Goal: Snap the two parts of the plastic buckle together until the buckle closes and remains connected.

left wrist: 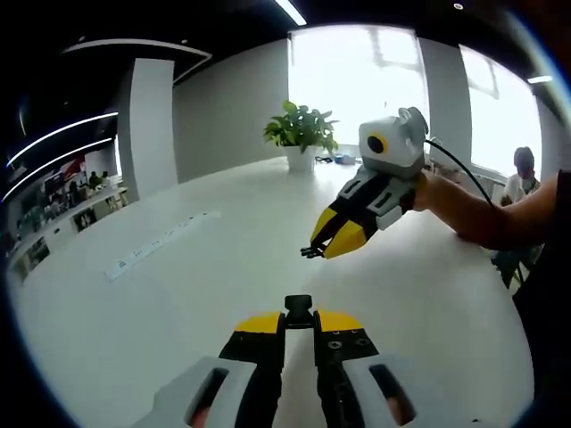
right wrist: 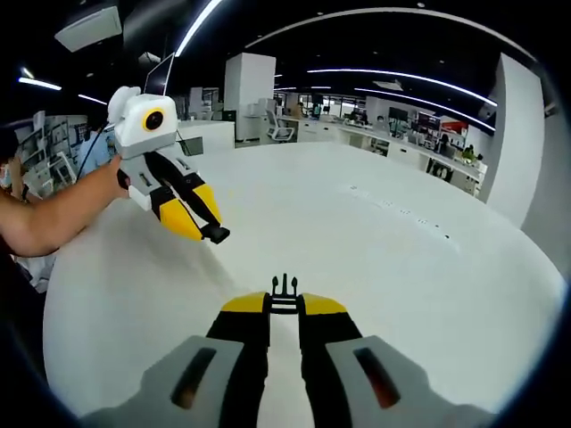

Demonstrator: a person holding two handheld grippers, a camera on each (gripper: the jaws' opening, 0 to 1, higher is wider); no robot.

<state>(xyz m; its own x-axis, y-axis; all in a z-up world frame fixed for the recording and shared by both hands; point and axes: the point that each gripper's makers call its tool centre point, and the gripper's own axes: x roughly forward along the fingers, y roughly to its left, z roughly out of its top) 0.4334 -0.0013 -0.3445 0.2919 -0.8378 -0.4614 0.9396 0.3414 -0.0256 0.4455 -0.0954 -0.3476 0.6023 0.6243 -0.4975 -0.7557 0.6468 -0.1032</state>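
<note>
Your left gripper (left wrist: 299, 314) is clamped on the socket half (left wrist: 299, 306) of the buckle, its open end forward, while your right gripper (right wrist: 285, 299) pinches the pronged half (right wrist: 285, 286), prongs pointing out. Both are held above the white worktop (left wrist: 178, 294), apart. From the left gripper view the right gripper sits at two o'clock, tips angled down toward you; each half is gripped at its rear so the mating ends stay free to meet.
</note>
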